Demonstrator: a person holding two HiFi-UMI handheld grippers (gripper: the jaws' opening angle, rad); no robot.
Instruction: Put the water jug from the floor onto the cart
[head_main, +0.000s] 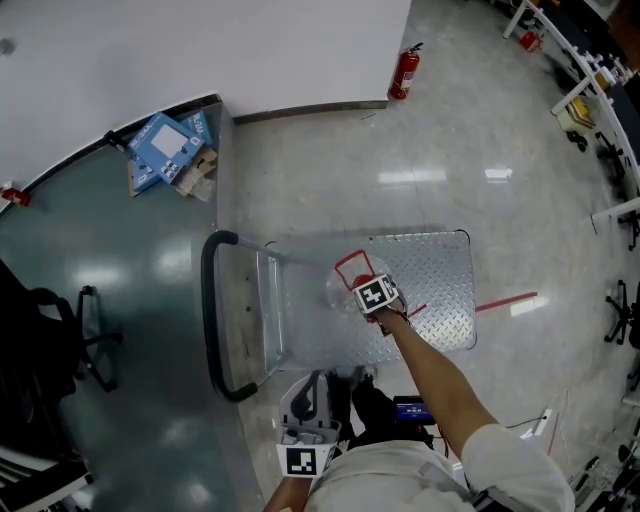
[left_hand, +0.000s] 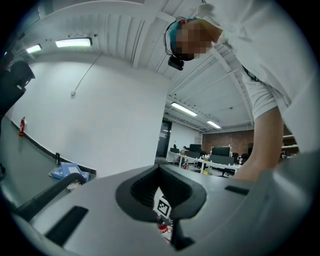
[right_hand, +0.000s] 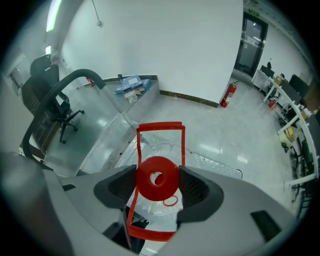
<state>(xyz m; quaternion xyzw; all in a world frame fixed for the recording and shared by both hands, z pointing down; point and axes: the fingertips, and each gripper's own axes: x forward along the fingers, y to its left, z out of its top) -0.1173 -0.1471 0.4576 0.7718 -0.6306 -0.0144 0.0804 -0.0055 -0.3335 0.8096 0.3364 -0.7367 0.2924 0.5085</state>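
The water jug (head_main: 345, 283) is clear plastic with a red carry frame (right_hand: 161, 128) and a red cap (right_hand: 157, 178). My right gripper (right_hand: 157, 181) is shut on that cap from above and holds the jug over the cart's diamond-plate deck (head_main: 435, 275). Whether the jug's base touches the deck I cannot tell. In the head view the right gripper (head_main: 372, 298) sits mid-deck at the end of an outstretched arm. My left gripper (head_main: 316, 384) hangs close to the person's body, off the cart's near edge; its jaws (left_hand: 160, 169) are shut on nothing.
The cart's black push handle (head_main: 209, 310) rises at its left end. A fire extinguisher (head_main: 404, 72) stands by the white wall. Blue boxes (head_main: 170, 146) lie in the corner, an office chair (head_main: 55, 340) is at the far left, and desks (head_main: 580, 70) line the right.
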